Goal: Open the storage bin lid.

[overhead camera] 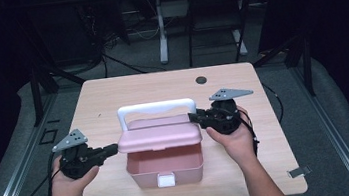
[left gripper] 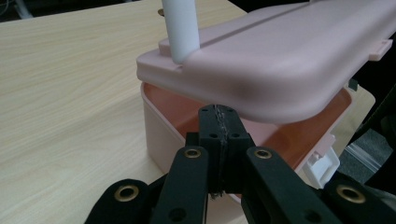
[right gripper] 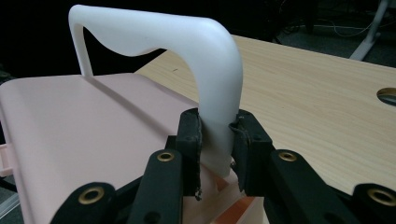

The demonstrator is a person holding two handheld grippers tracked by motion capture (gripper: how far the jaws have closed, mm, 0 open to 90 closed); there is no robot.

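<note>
A pink plastic box (overhead camera: pixel 166 168) stands in the middle of the wooden table (overhead camera: pixel 112 95), its lid (overhead camera: pixel 159 136) lifted a little above the open base. A white latch (overhead camera: pixel 166 180) sits on the front wall. My right gripper (overhead camera: pixel 192 117) is shut on the right leg of the white handle (overhead camera: pixel 156 108), and in the right gripper view the pads (right gripper: pixel 190 140) pinch that handle (right gripper: pixel 187 42). My left gripper (overhead camera: pixel 113 148) is shut with nothing between its pads. Its tips (left gripper: pixel 219 114) sit just under the lid's (left gripper: pixel 280 60) left edge, above the base wall (left gripper: pixel 161 135).
A dark round hole (overhead camera: pixel 201 80) marks the table's back right. A small metal clip (overhead camera: pixel 298 172) lies at the front right edge. Table legs and cables stand on the floor behind. Bare wood lies on both sides of the box.
</note>
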